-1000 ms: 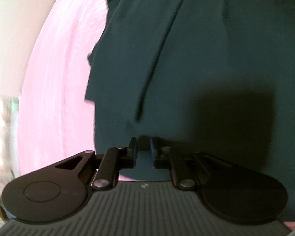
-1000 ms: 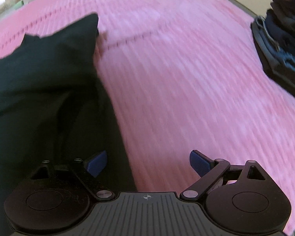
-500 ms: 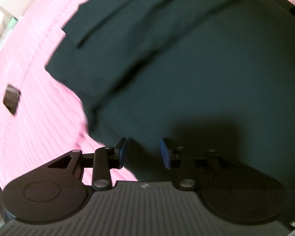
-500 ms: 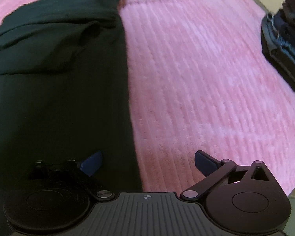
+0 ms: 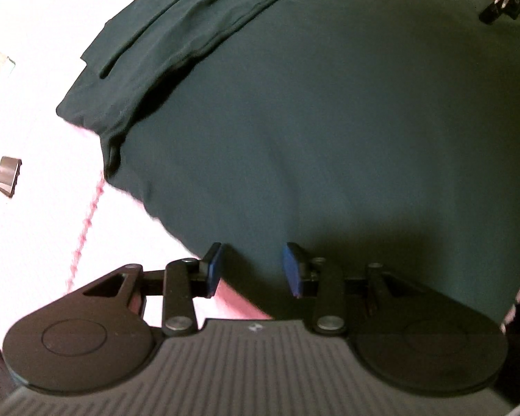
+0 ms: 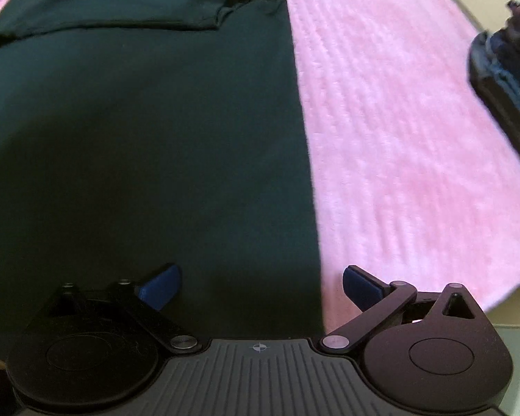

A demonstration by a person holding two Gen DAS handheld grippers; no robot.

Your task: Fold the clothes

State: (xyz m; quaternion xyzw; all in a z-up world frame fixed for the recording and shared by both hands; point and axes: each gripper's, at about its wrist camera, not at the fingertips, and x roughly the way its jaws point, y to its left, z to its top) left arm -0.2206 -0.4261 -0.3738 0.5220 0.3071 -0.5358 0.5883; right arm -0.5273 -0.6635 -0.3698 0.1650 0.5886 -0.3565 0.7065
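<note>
Dark green garment point(image 5: 329, 121) lies spread flat on a pink ribbed blanket point(image 6: 398, 138); looks like a T-shirt, with a folded-over sleeve or flap along its far edge in both views. In the left wrist view the blanket is blown out to near white on the left side.

Left gripper point(image 5: 253, 267): jaws apart with a moderate gap, nothing between the blue pads. It sits at the near left edge of the garment; the fabric edge runs diagonally under the gap, so the left pad is over blanket and the right pad over cloth. Can't tell if the pads touch the fabric.

Right gripper point(image 6: 260, 286): jaws spread wide, holding nothing. It straddles the garment's right edge, left pad over the dark cloth, right pad over pink blanket. That edge runs nearly straight away from the camera.

Small dark rectangular object point(image 5: 7, 176) on the blanket, left of the garment, well apart from it; too unclear to identify. Stack of dark folded clothes point(image 6: 502, 69), blue denim-like, at the far right of the blanket, blurred.
</note>
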